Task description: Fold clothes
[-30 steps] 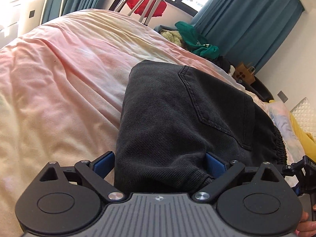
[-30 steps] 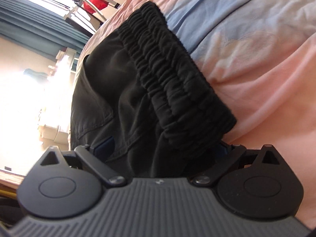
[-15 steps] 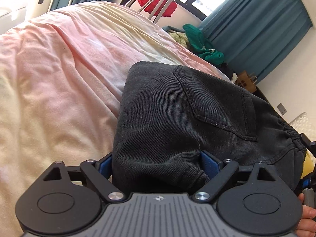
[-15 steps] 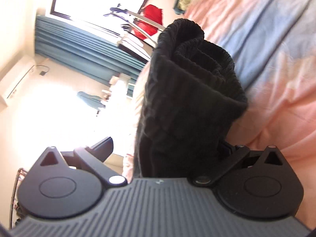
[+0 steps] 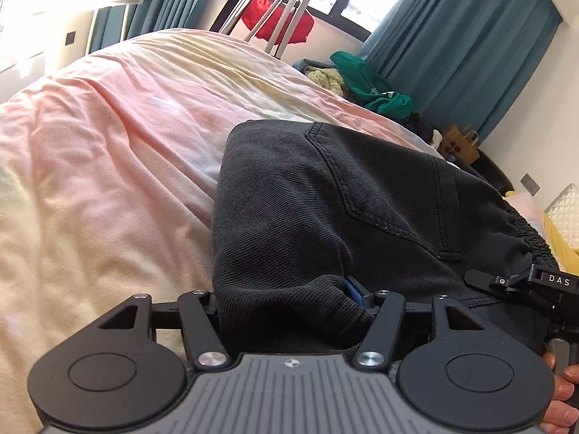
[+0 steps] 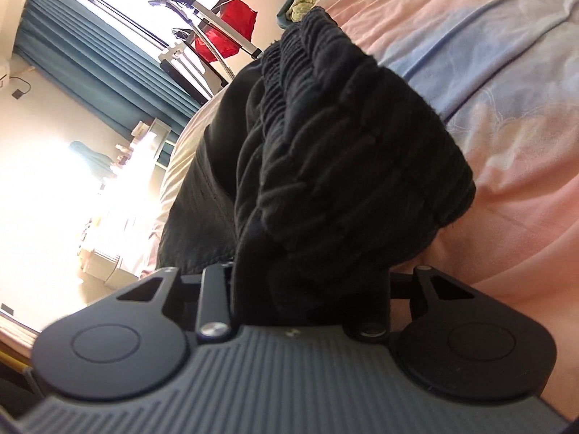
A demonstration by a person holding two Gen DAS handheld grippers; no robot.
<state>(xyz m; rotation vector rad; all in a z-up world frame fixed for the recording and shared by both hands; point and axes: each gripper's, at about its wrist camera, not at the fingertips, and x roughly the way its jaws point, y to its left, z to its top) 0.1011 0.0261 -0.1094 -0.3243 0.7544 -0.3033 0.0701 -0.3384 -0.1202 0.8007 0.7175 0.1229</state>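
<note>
Left wrist view first, nearest stuff: our left gripper sits at the bottom middle of the frame with its jaws closing on the near hem of the shorts. A bunched roll of dark denim fills the gap and the blue pad is already dug into the cloth, so we'd call that a grip on the fabric. At the lower right edge the right gripper pokes in beside the elastic waistband, with a bit of hand showing in the corner.

Right wrist view, bottom centre: same story, jaws closing, thick black waistband stuffed between them and spilling up the middle of the frame. Looks clamped to us, though the pads themselves are buried in cloth.

So the shorts lie folded-ish on the pink duvet, running centre to right in the left view, back pocket facing up.

Our take on doing this step well: let both grips finish biting before lifting, since a thick wad can slip out. Then raise both ends together and keep the cloth taut between them so the fold line stays straight. Watch that the duvet isn't pinched in too, we can't tell from here.

Further back: a green garment on the pile at upper right, then the teal curtains.
</note>
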